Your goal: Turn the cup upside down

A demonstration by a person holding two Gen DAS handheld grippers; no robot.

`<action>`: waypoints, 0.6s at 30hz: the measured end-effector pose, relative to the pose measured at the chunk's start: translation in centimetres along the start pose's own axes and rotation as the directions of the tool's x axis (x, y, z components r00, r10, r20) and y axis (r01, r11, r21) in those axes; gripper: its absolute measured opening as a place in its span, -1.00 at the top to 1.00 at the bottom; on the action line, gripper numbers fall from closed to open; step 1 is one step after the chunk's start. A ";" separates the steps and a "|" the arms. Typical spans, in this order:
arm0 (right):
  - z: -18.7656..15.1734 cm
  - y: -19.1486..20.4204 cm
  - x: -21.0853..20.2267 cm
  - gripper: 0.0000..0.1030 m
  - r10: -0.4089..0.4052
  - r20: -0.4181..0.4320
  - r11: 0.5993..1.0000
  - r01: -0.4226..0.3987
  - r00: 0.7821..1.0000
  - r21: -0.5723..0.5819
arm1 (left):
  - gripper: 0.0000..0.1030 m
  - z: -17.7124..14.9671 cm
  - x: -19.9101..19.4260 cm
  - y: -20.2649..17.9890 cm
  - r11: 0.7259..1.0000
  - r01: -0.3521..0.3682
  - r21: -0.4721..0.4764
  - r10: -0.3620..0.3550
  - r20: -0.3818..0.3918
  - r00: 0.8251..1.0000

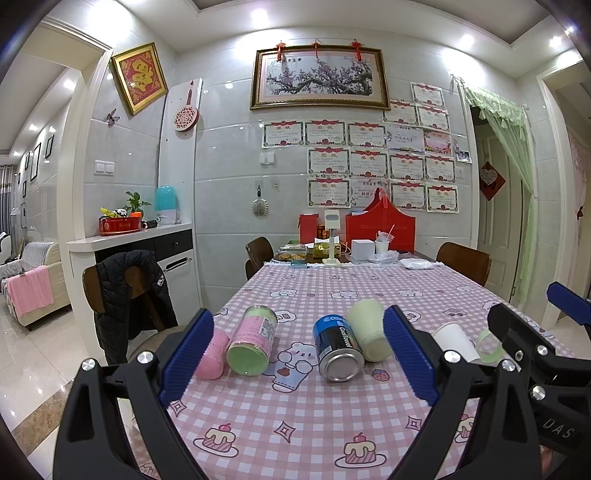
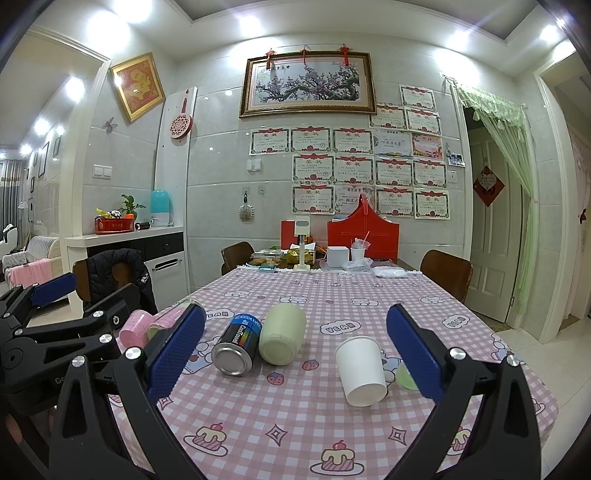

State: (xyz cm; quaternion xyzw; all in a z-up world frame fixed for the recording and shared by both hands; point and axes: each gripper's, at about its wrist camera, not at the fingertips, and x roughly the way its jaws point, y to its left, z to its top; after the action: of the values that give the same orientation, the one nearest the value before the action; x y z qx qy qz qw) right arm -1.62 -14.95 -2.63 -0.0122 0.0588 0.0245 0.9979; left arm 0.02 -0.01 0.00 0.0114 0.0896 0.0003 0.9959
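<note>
- While both tools hovered over the checked tablecloth (image 2: 295, 424), the left gripper (image 1: 299, 354) and right gripper (image 2: 295, 354) stood spread, holding nothing.
- The white paper cup (image 2: 361, 371) lay on its side between the right fingers, untouched.

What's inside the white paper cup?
You can't tell. The white paper cup rests on the checked tablecloth with its mouth turned away; only its outside and flat bottom show. The inside is hidden.

Grey tiled wall (image 1: 221, 177) bearing a framed plum-blossom painting (image 1: 319, 77) and certificates (image 1: 369, 162). Recessed ceiling lights (image 1: 258, 16); wooden chairs (image 2: 445, 275) flank the table.
</note>
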 end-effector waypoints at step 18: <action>-0.2 0.1 -0.1 -0.85 -0.001 -0.001 1.000 0.001 1.000 0.003 | -0.78 0.0 0.0 0.0 1.000 0.003 -0.003 -0.003 0.000 1.000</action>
State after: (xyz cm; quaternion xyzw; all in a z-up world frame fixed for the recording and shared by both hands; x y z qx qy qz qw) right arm -1.76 -14.81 -2.77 -0.0109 0.0592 0.0241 0.9979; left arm 0.05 -0.01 -0.01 0.0097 0.0898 -0.0012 0.9959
